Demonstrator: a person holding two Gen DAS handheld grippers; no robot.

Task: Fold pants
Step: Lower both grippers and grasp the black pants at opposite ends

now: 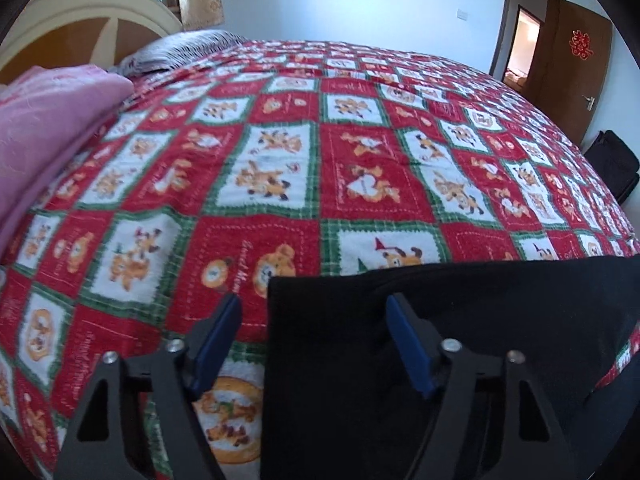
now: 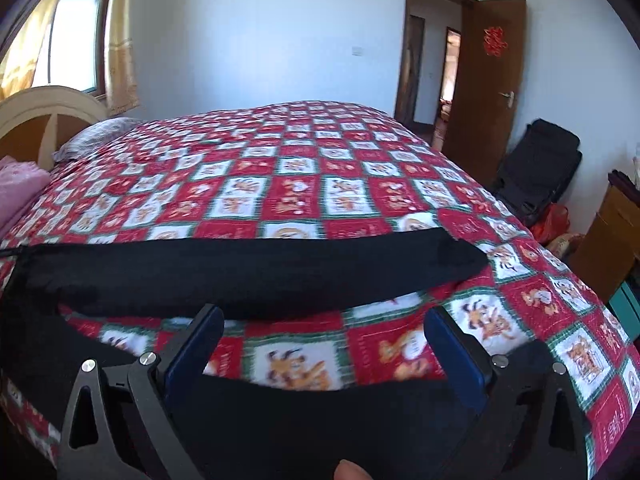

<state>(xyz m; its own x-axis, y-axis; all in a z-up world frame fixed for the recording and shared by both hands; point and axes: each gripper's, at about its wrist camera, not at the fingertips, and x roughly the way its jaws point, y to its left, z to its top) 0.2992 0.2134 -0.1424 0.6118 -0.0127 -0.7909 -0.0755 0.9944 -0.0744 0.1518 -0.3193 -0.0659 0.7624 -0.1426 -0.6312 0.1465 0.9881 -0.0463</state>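
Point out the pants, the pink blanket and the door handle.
pants (image 2: 248, 268): right wrist view, middle of the far leg.
pink blanket (image 1: 52, 128): left wrist view, its top face.
door handle (image 2: 509, 97): right wrist view, the lever.

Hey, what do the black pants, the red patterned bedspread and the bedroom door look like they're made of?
Black pants: soft matte knit or cotton-like cloth, no sheen, lying limp; exact fibre unclear. Red patterned bedspread: fuzzy printed fleece or flannel, judging by its napped, blurred-edged squares. Bedroom door: brown wood or wood veneer, smooth with a slight gloss, fitted with a metal handle.
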